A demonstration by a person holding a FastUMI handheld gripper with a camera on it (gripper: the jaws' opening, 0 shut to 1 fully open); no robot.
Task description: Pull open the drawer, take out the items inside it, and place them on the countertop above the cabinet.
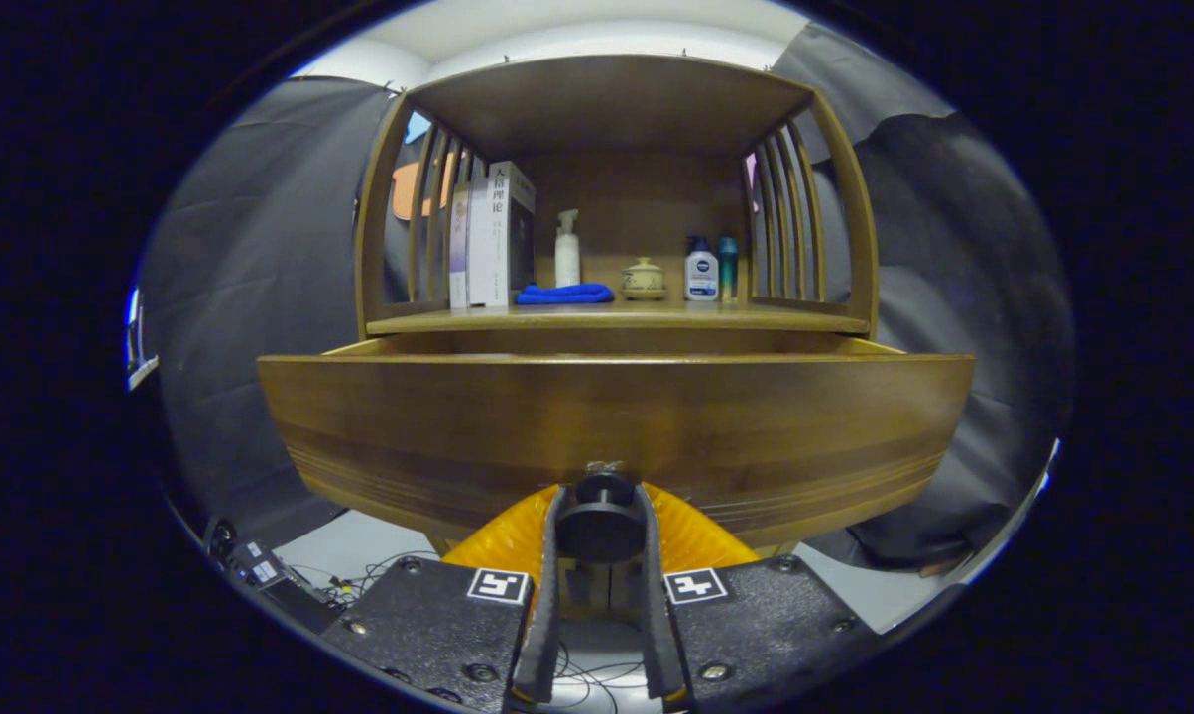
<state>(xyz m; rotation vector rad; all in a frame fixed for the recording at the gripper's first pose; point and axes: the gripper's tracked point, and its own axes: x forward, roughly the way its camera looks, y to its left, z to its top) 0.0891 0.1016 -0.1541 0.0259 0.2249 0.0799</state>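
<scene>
Now, line by line:
Gripper: the gripper [600,511] sits at the lower centre of the frame, its two fingers [549,570] pinching the drawer's round dark knob [600,526] from both sides.
Drawer: the wooden drawer [612,431] is pulled out from the cabinet [617,188]; its front panel spans the middle of the frame, long axis running left to right, its face turned toward the camera.
Drawer contents: hidden behind the front panel, cannot tell.
Countertop: the countertop [805,320] lies just above and behind the drawer, in the centre of the frame.
On the countertop: upright books [493,238] at the left, a white spray bottle [567,250] beside them, a folded blue cloth [564,294] in front, a small lidded pot [643,279] in the centre, a white bottle [701,271] and a teal bottle [728,263] toward the right.
Lower left: cables and a small device [270,575] on the floor.
</scene>
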